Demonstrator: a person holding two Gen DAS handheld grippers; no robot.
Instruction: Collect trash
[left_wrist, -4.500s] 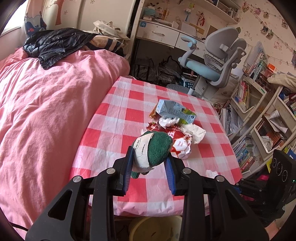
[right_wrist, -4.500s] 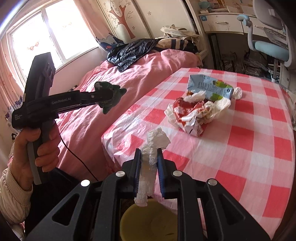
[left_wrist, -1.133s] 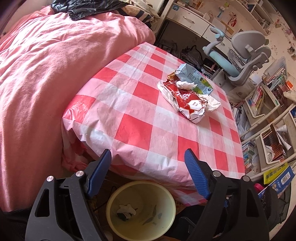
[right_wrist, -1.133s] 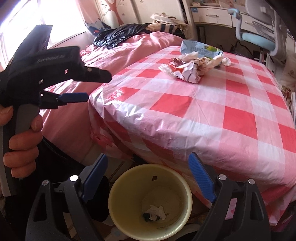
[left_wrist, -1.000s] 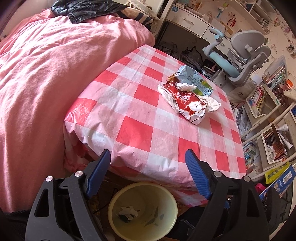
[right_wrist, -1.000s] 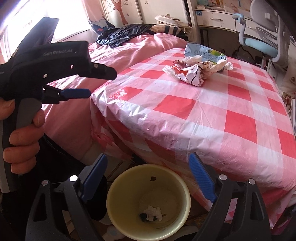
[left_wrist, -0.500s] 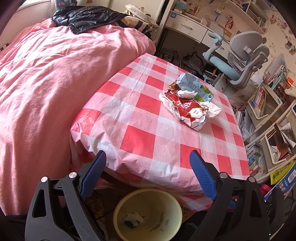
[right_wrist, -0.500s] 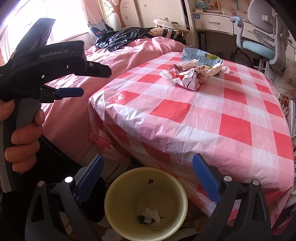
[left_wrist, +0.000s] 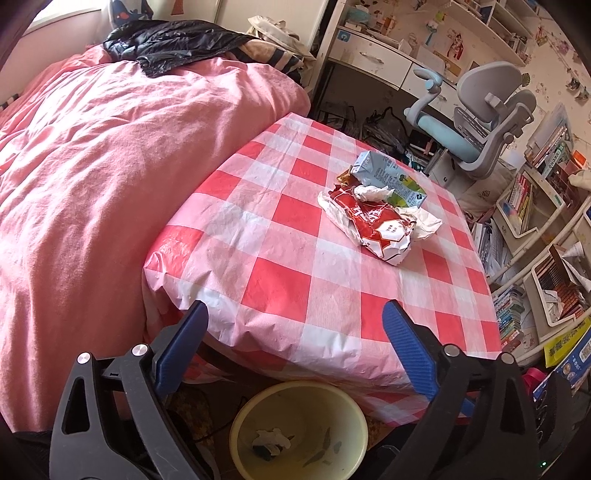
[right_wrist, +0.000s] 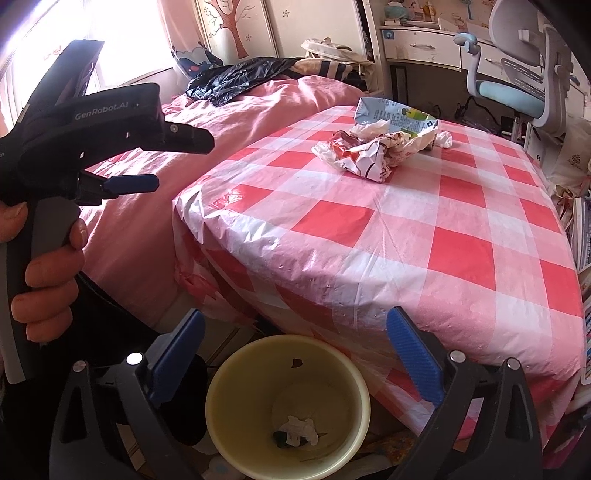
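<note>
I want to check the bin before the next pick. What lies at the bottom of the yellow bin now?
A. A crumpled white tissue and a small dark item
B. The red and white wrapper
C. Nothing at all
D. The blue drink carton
A: the right wrist view shows a crumpled white tissue beside a small dark item on the floor of the yellow bin.

1. Two claws are showing: the left claw (left_wrist: 295, 345) and the right claw (right_wrist: 295, 354). Both are standing wide apart, and the left one is opening with nothing in it.
2. One yellow bin (right_wrist: 236, 439) is sitting on the floor below the bench (left_wrist: 280, 280).
3. One white tissue (right_wrist: 300, 430) is lying in the bin beside one dark scrap, too small to tell.
4. One red and white wrapper (left_wrist: 373, 229) is lying on the bench.
5. One flattened carton (left_wrist: 384, 175) is lying just behind the wrapper.
6. One white tissue ball (right_wrist: 444, 139) is sitting by the carton.
7. One bed (left_wrist: 92, 177) is standing beside the bench.
8. One chair (left_wrist: 476, 122) is standing behind it.
9. One hand (right_wrist: 44, 280) is holding the left claw.
</note>
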